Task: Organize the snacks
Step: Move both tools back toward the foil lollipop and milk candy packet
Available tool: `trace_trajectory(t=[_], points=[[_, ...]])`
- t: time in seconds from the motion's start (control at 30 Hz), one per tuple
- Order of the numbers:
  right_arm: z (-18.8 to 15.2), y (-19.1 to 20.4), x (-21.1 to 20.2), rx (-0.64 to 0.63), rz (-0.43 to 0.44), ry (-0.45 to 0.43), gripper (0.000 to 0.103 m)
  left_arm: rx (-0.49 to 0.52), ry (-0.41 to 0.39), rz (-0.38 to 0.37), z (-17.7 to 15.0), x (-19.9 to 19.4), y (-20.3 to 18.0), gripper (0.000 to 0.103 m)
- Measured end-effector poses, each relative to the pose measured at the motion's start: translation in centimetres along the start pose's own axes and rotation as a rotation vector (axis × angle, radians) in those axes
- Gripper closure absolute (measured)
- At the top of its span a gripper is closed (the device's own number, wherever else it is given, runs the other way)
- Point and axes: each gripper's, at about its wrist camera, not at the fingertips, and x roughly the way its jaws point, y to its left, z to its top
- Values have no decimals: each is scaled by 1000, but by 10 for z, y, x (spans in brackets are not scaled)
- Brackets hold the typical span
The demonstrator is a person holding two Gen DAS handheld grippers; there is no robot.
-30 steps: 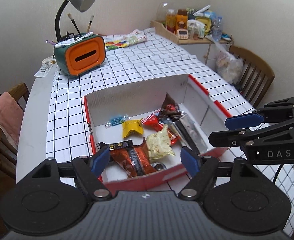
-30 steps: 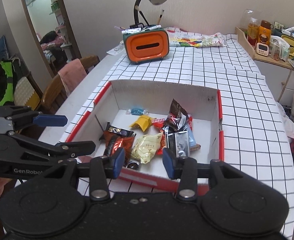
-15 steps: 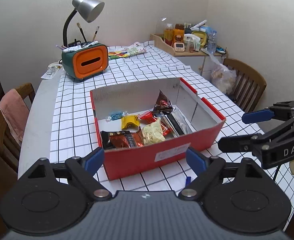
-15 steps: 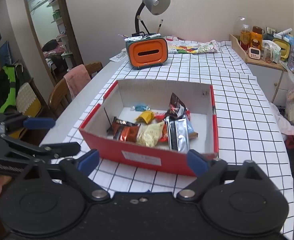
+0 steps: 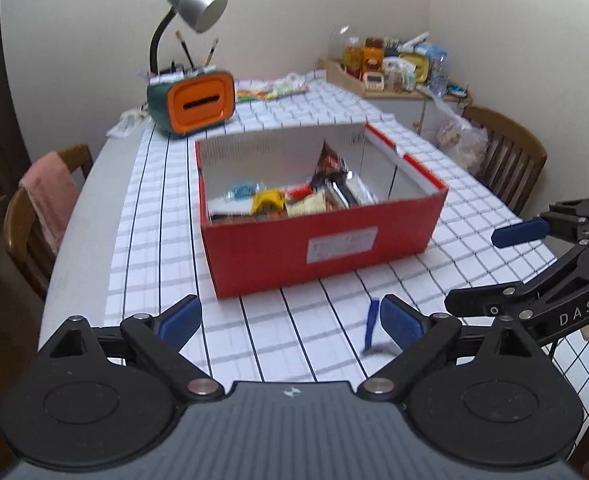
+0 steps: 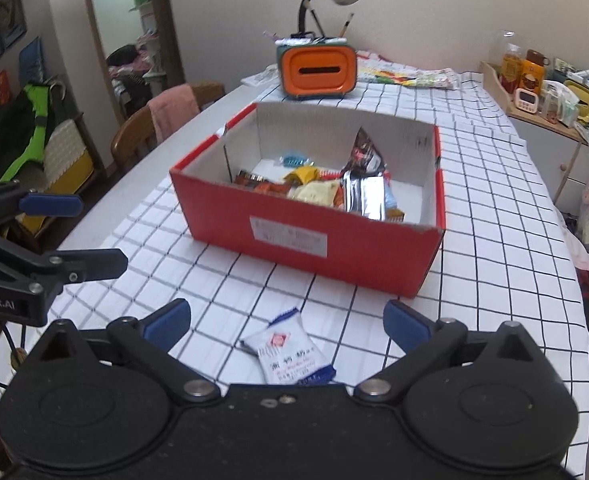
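Right wrist view shows a white candy packet (image 6: 290,354) lying alone on the checked tablecloth (image 6: 494,216), between my right gripper (image 6: 286,322) jaws, which have just been opening wide and hold nothing. At 12 o'clock stands the red snack box (image 6: 334,248), half filled. My left gripper (image 5: 290,320), at 9 o'clock, is spread too, empty.

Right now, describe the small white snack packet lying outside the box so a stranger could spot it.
Find the red cardboard box of snacks on the black-and-white checked tablecloth. On the cloth in front of its labelled side lies the small white packet with blue edges, the only snack outside the box.
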Motion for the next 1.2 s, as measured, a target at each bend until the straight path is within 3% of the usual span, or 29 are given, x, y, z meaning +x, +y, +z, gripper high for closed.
trace_trajectory(t=[0.43, 0.87, 1.2], points=[[-30, -12, 27, -191, 85, 80, 0, -66, 170, 63, -42, 25, -38, 6], [-40, -18, 66, -278, 125, 152, 2, -134, 291, 79, -76, 51, -58, 7], [-38, -15, 90, -304, 146, 202, 17, -52, 308, 88, -87, 68, -80, 8]])
